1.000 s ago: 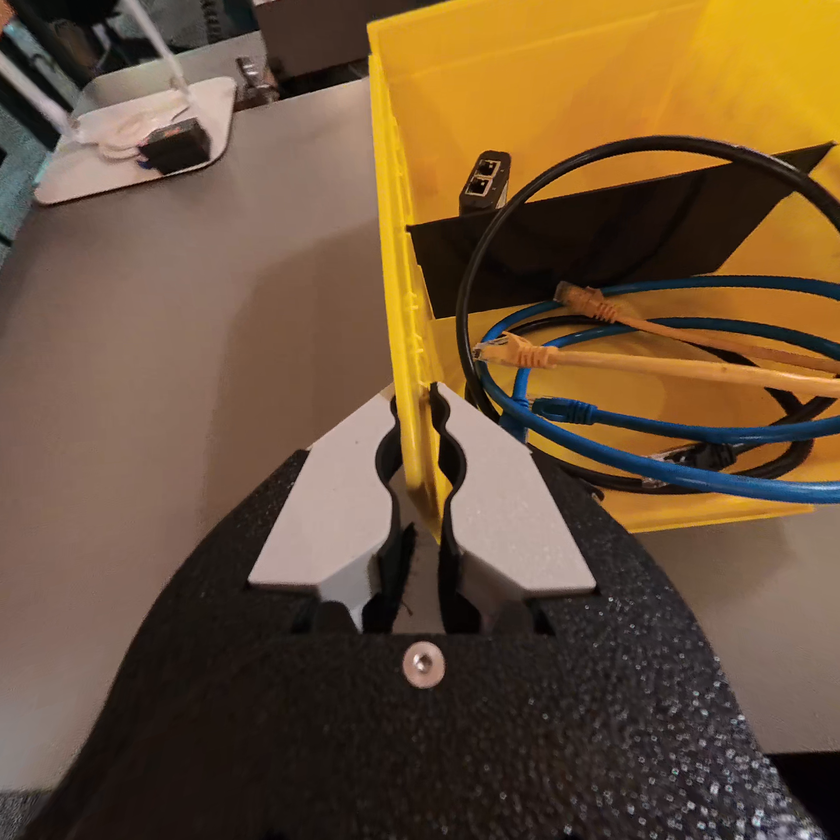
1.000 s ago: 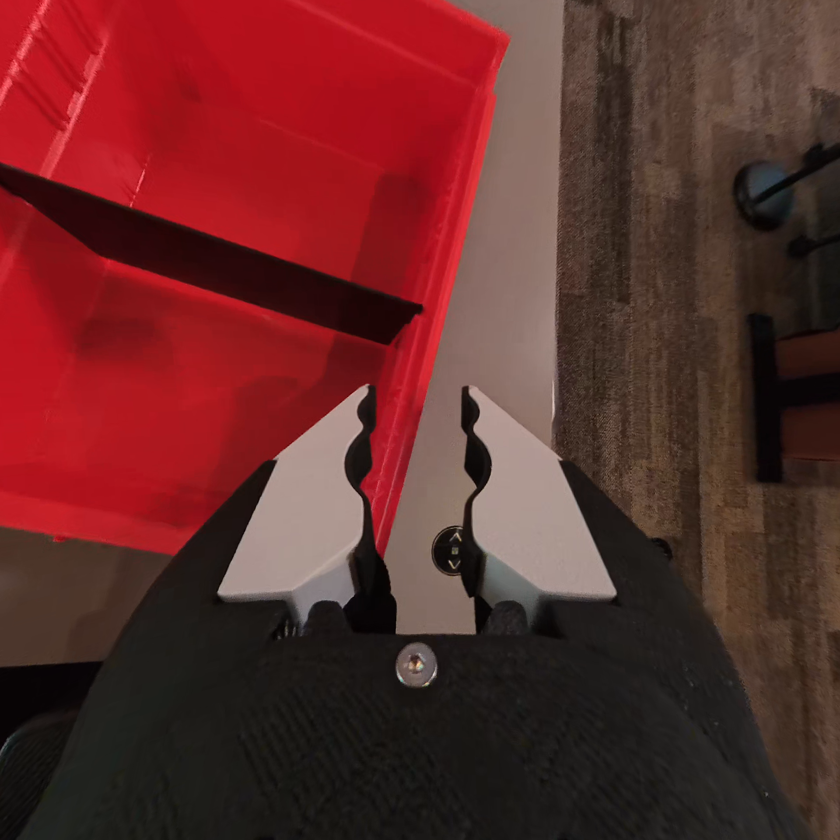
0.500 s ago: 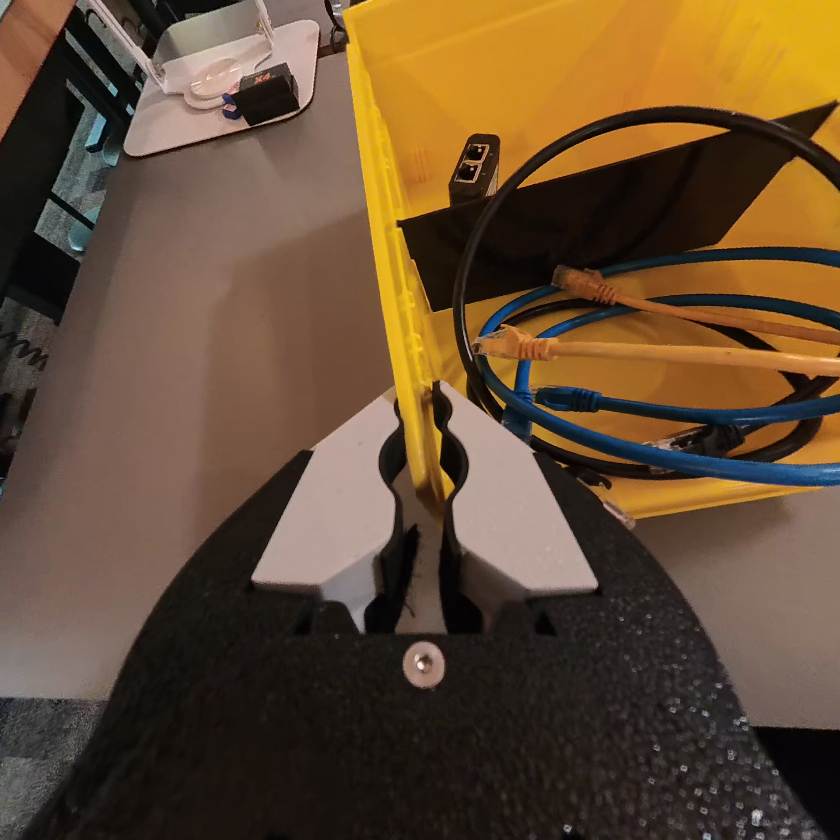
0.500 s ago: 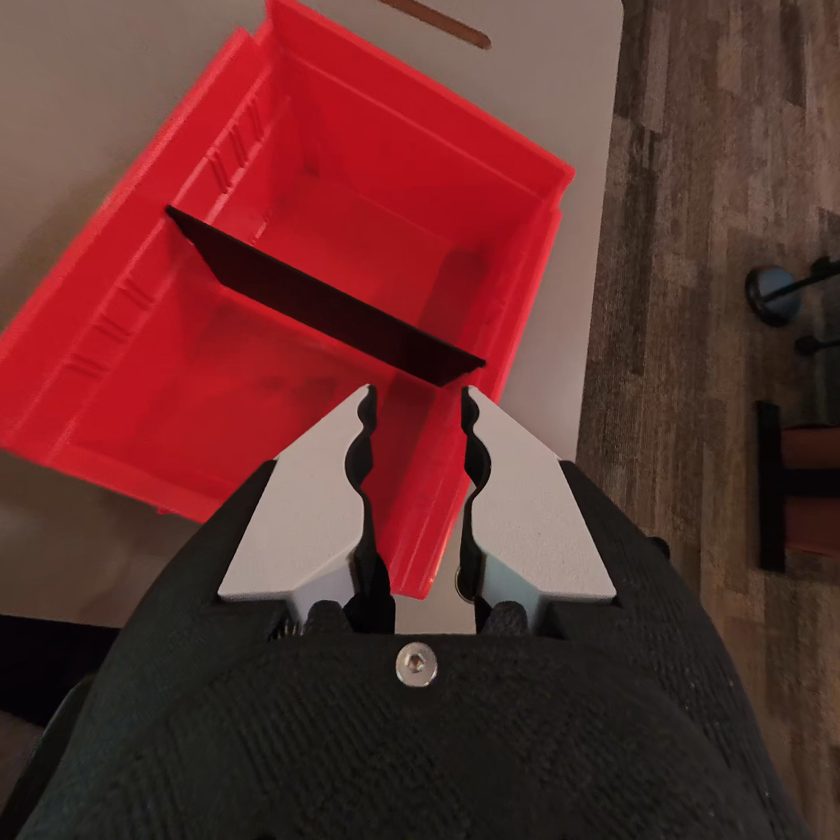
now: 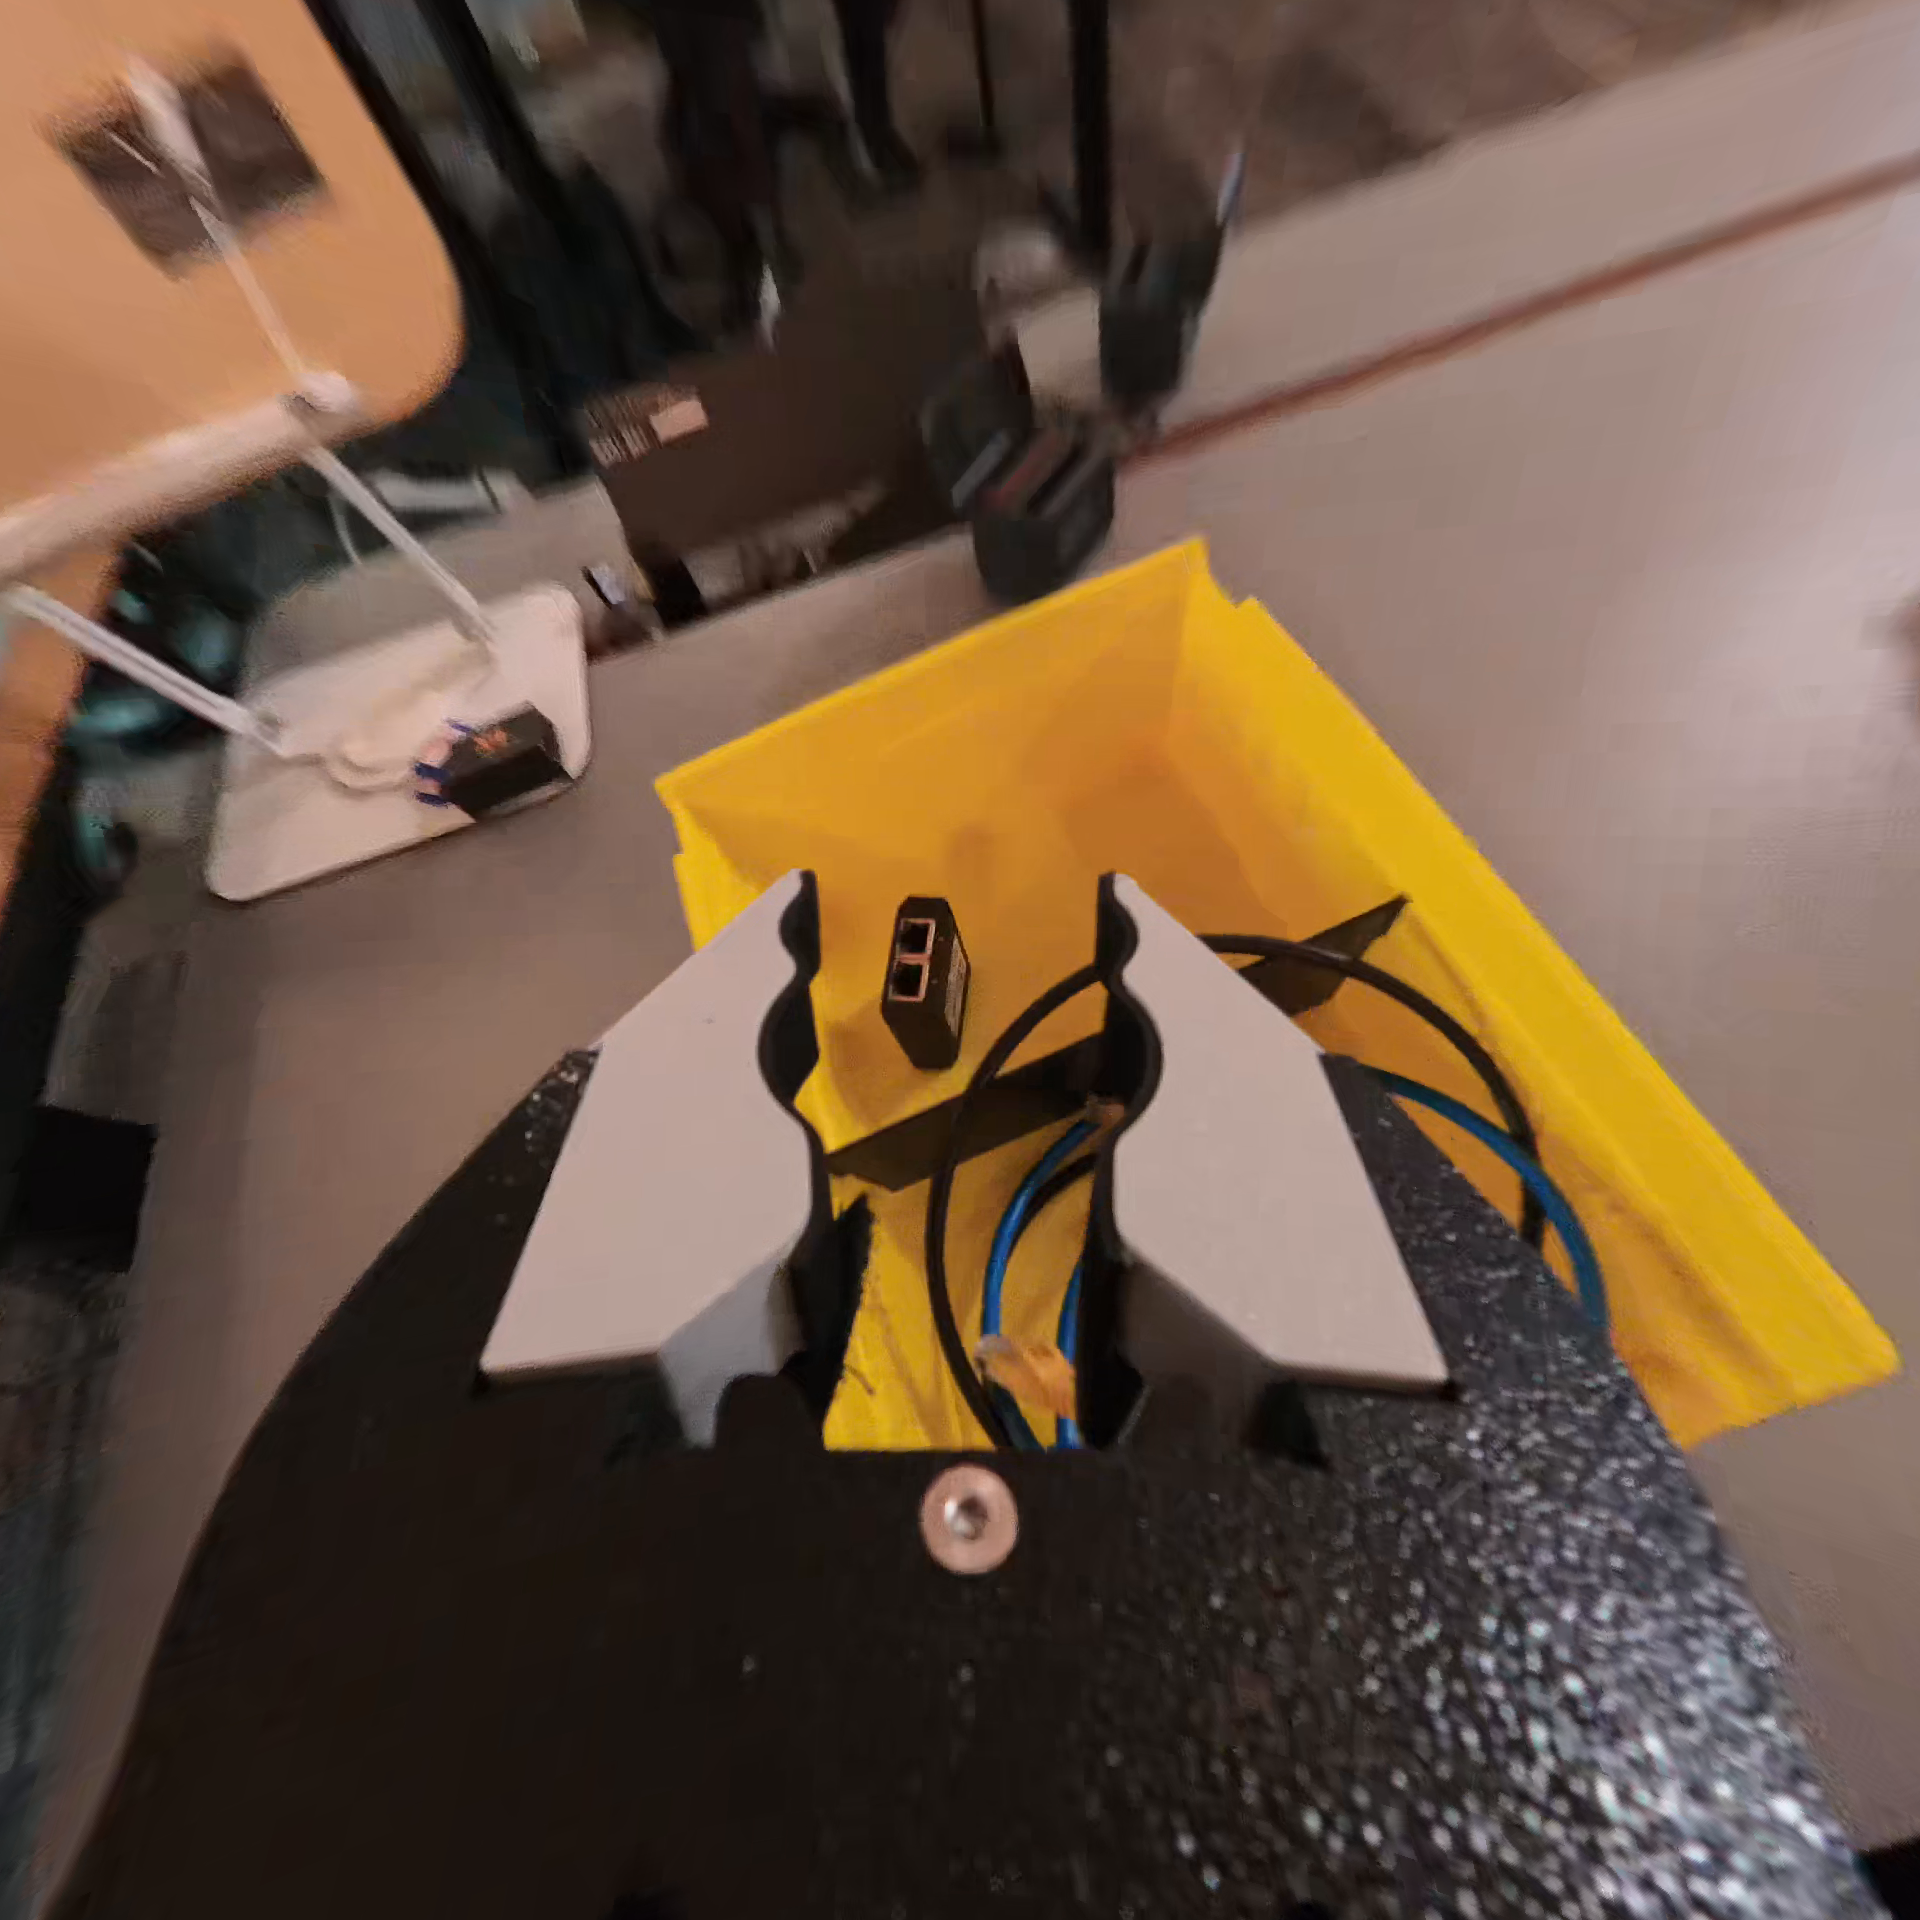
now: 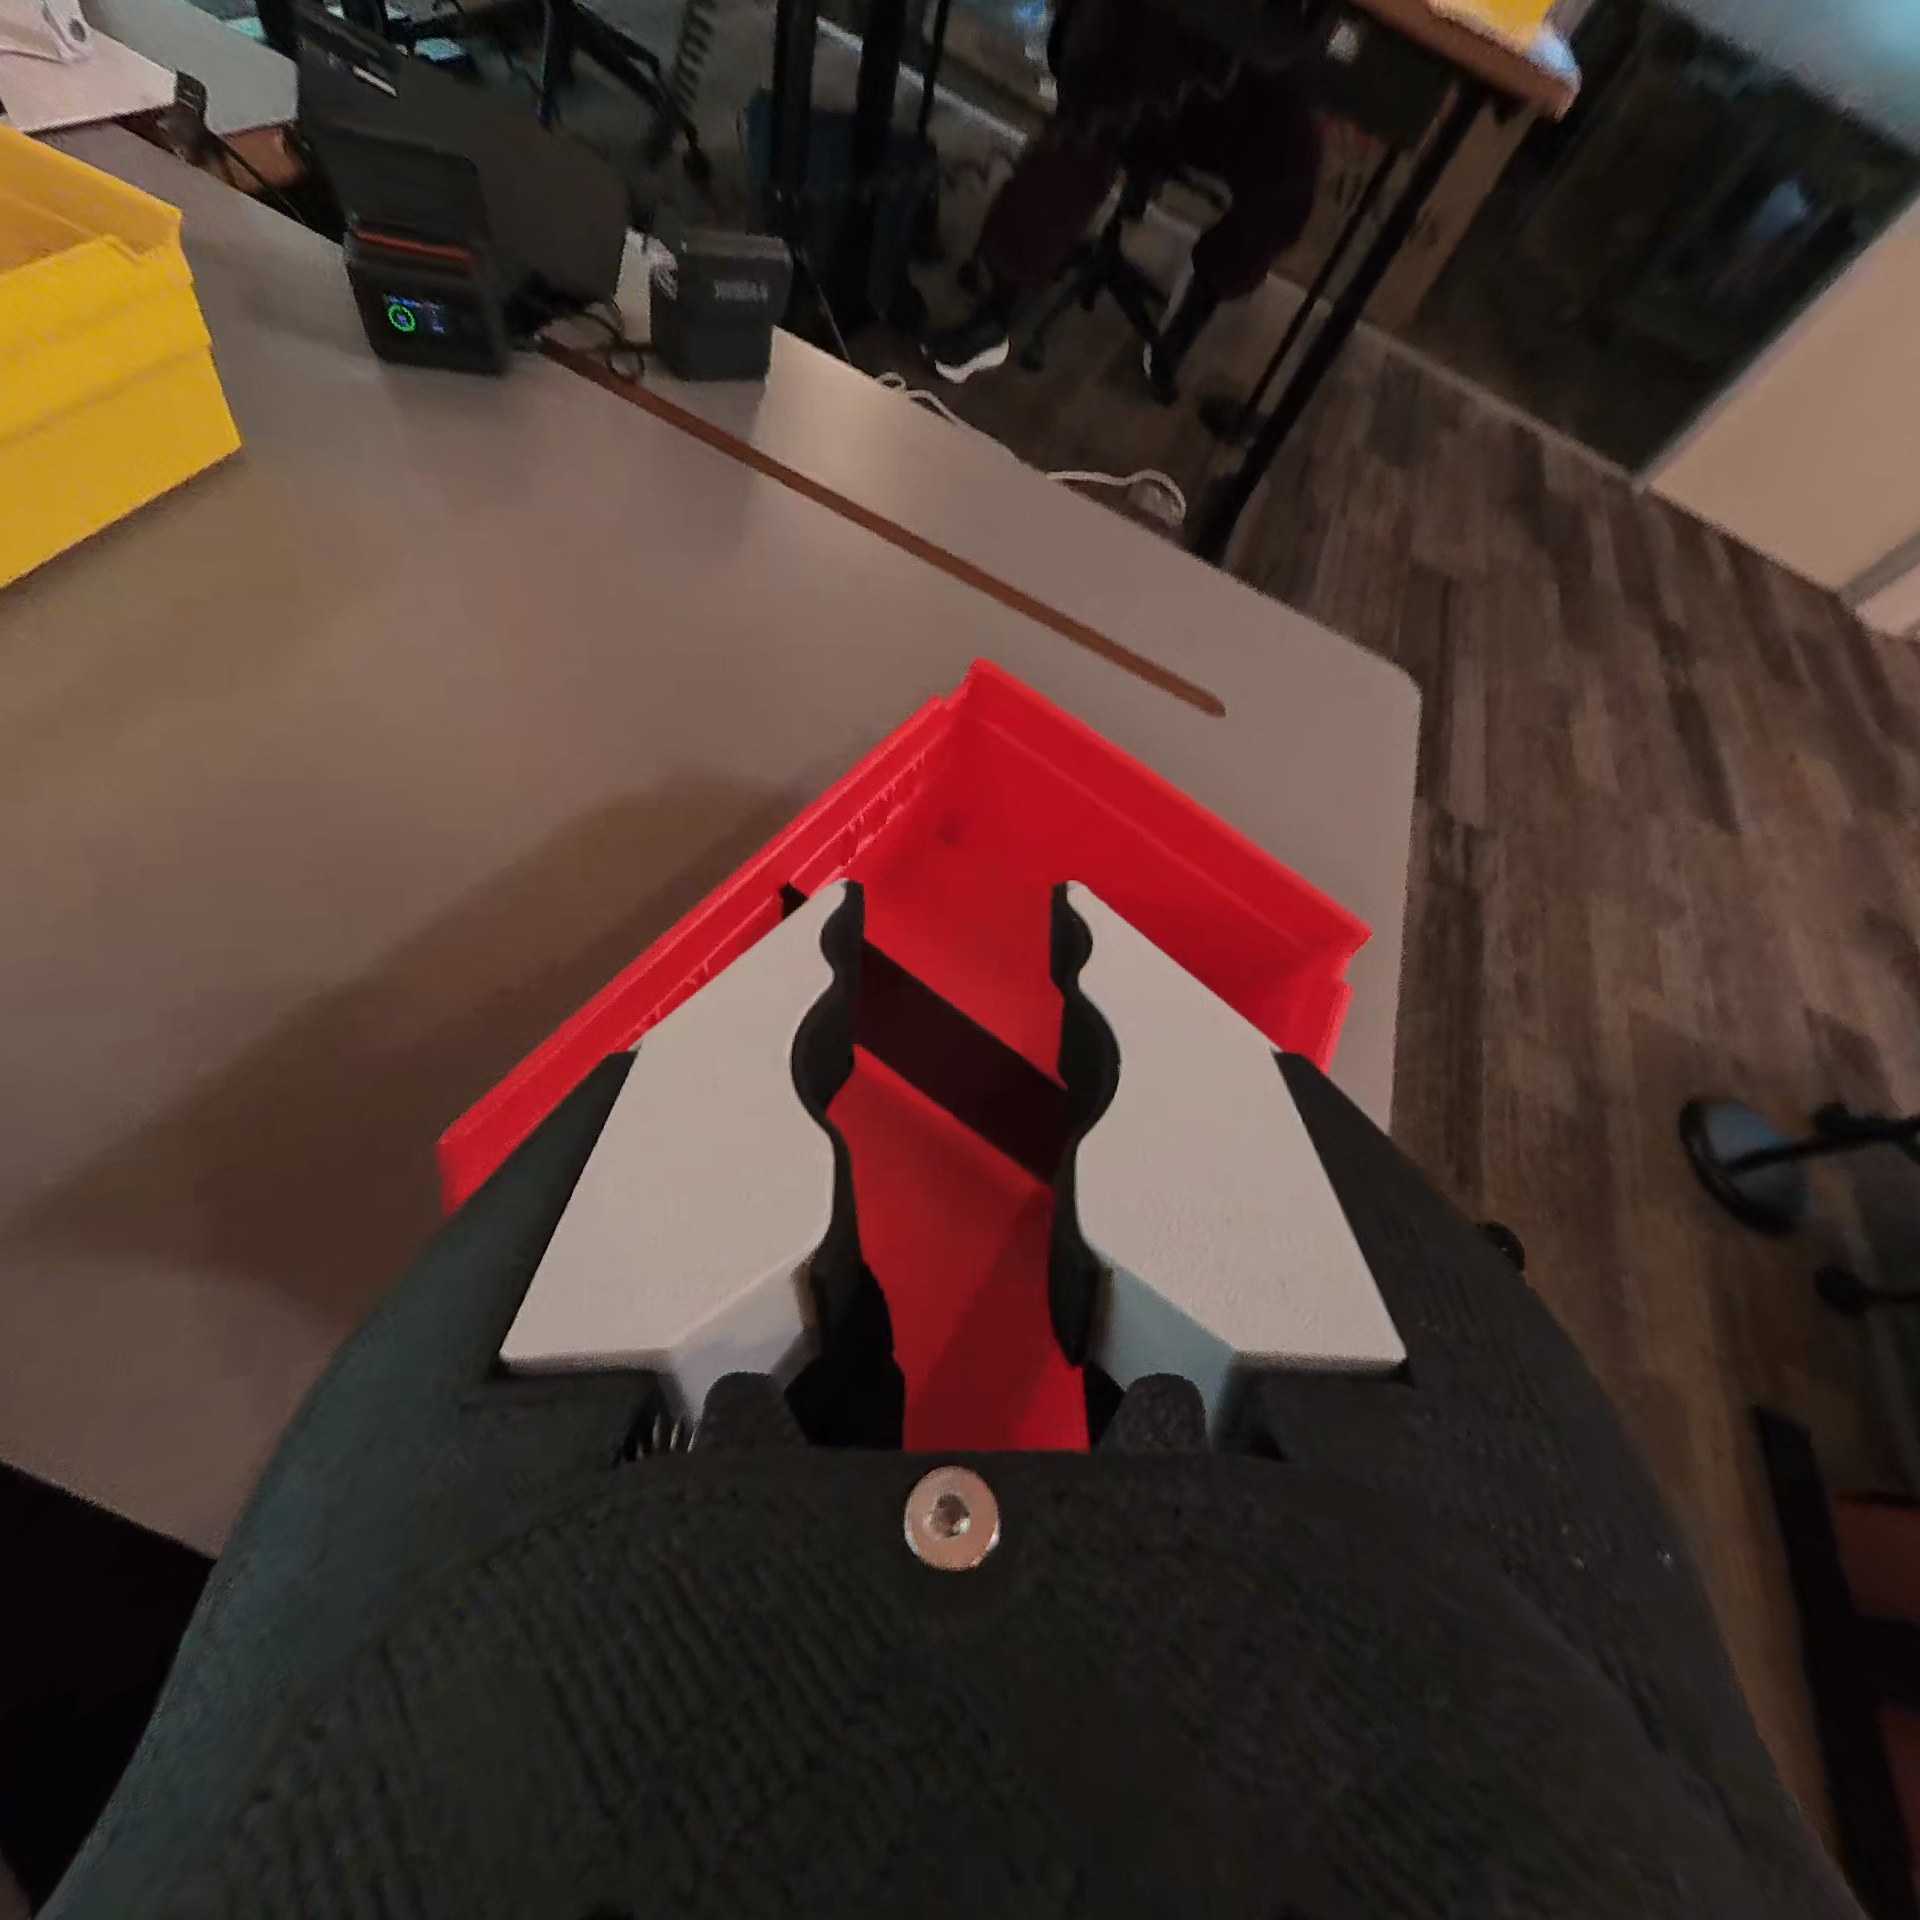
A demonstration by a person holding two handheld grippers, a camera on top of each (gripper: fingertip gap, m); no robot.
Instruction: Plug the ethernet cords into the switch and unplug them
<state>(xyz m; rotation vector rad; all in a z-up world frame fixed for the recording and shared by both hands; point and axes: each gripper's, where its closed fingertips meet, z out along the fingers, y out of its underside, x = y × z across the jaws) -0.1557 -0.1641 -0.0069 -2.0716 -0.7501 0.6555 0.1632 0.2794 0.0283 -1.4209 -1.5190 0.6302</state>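
In the left wrist view a yellow bin (image 5: 1507,1039) stands on the grey table. A small black switch (image 5: 925,982) with two ports leans in its far compartment, behind a black divider (image 5: 935,1138). Black (image 5: 1382,982), blue (image 5: 1548,1195) and orange (image 5: 1029,1377) ethernet cords lie coiled in the near compartment. My left gripper (image 5: 956,904) is open and empty, above the bin. My right gripper (image 6: 956,904) is open and empty, above a red bin (image 6: 1164,831) that has a black divider (image 6: 956,1049) and nothing else showing inside.
A white stand base with a small black box (image 5: 499,764) sits left of the yellow bin. Black devices (image 6: 431,301) stand at the table's far edge. The yellow bin's corner (image 6: 94,343) shows at left in the right wrist view. The table edge and wood floor (image 6: 1610,779) lie right of the red bin. The grippers' ends are close to 55 cm from one another. The small black switch (image 5: 925,982) lies some 15 cm from my left tips, 60 cm from my right tips.
My left gripper let go of the yellow bin's wall, opened wide and rose over the bin. My right gripper rose and tilted up, staying open over the red bin.
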